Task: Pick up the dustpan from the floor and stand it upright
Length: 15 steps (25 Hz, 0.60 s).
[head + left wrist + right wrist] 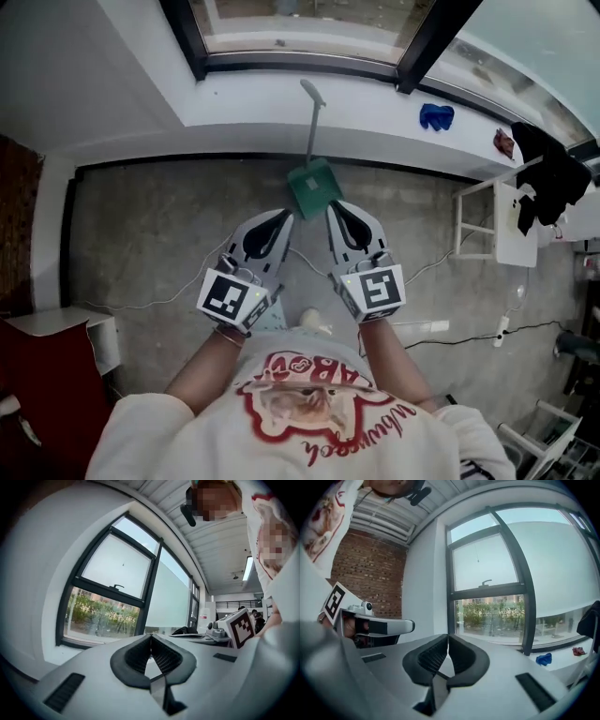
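Dustpan upright against wall, just beyond both tips | left tongs clenched, empty | right tongs clenched, empty

Green dustpan, blue cloth, red brick wall, black window frame

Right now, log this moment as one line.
dustpan: standing by wall, handle up | left gripper: shut, empty | right gripper: shut, empty

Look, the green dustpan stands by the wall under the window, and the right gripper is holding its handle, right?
Not quite. The green dustpan does stand by the wall under the window, but the right gripper holds nothing: the right gripper view shows its jaws shut and empty.
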Motion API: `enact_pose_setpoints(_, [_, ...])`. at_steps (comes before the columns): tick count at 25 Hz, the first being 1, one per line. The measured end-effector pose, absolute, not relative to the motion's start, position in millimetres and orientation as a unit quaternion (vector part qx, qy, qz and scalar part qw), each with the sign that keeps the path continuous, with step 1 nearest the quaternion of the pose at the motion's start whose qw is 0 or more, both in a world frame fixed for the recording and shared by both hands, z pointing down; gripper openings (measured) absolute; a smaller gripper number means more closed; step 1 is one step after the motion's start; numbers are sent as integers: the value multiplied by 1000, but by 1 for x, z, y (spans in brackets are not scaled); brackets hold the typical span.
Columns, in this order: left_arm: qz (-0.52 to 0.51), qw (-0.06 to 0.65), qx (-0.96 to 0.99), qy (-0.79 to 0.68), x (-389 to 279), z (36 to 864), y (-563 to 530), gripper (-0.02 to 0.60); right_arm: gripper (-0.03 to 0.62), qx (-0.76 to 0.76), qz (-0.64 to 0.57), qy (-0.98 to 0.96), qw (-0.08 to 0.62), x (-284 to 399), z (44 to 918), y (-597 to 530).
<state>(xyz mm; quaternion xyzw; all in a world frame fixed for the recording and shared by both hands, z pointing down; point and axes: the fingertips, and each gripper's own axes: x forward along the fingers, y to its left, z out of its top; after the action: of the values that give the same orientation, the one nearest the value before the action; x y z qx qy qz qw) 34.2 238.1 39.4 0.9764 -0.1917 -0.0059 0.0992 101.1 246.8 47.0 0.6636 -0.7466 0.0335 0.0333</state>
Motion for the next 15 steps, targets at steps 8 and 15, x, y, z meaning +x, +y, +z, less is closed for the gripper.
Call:
enact_pose_setpoints(8, [-14,77,981,-177,0,-19,355,21,29,637,62,-767,56,68,26,385])
enact_pose_setpoints(15, [-28,85,986,-141,-47,-23,406,21,29,645,40,-763,23,6,-6,401])
